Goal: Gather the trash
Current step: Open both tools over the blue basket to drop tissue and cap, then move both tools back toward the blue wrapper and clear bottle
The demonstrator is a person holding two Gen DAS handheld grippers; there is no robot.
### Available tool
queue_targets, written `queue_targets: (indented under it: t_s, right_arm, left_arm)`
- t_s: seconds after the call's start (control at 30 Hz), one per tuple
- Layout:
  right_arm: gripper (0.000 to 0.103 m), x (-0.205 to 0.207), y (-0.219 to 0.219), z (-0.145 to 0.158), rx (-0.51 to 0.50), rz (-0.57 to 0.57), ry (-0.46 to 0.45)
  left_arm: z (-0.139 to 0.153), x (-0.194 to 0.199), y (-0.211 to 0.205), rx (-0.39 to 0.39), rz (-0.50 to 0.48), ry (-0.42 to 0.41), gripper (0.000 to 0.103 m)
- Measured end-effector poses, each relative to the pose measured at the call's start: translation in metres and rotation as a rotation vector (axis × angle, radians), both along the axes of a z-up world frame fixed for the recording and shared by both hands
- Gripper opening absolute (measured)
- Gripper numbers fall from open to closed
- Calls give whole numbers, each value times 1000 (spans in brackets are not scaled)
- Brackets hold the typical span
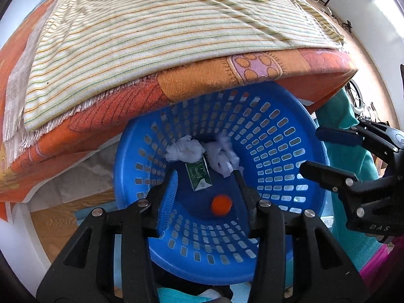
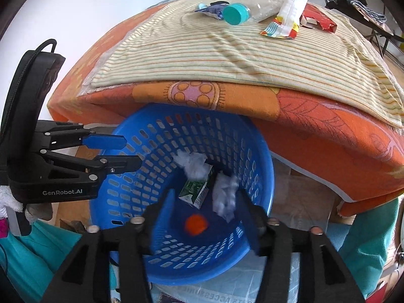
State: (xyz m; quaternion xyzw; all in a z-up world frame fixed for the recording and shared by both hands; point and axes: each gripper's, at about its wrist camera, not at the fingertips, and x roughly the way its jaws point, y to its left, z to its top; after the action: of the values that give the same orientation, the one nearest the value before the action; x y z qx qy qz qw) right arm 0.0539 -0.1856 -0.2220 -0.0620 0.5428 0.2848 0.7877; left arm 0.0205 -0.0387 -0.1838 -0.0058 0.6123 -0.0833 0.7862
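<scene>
Now mid-drop over the blue basket (image 2: 262,174), both grippers' jaws released and empty; next, reach up for the bottle (image 2: 255,6) on the bed (image 2: 227,55).

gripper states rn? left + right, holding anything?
Left claw: open, empty, over the blue basket.
Right claw: open, empty, over the same basket.
</scene>
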Motion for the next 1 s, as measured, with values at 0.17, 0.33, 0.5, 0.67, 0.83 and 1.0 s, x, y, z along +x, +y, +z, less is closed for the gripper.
queue_targets:
  t_s: [0.17, 0.33, 0.5, 0.67, 0.83, 1.0]
  right_arm:
    - [75, -2, -4, -1, -1, -19, 1]
    - [84, 2, -7, 2, 6, -34, -4]
    - [86, 8, -9, 8, 26, -43, -1]
    - [87, 16, -16, 17, 56, -59, -12]
    - [88, 26, -25, 34, 77, -82, -56]
    - [88, 42, -38, 51, 102, -110, -88]
  left_arm:
    - [1, 3, -1, -1, 7, -5, 44]
    - [6, 6, 1, -8, 16, -15, 44]
    - [17, 13, 0, -34, 21, -36, 44]
    - [41, 26, 0, -70, 28, -98, 50]
    - [66, 45, -4, -110, 42, -156, 51]
    - [87, 69, -9, -141, 50, -206, 51]
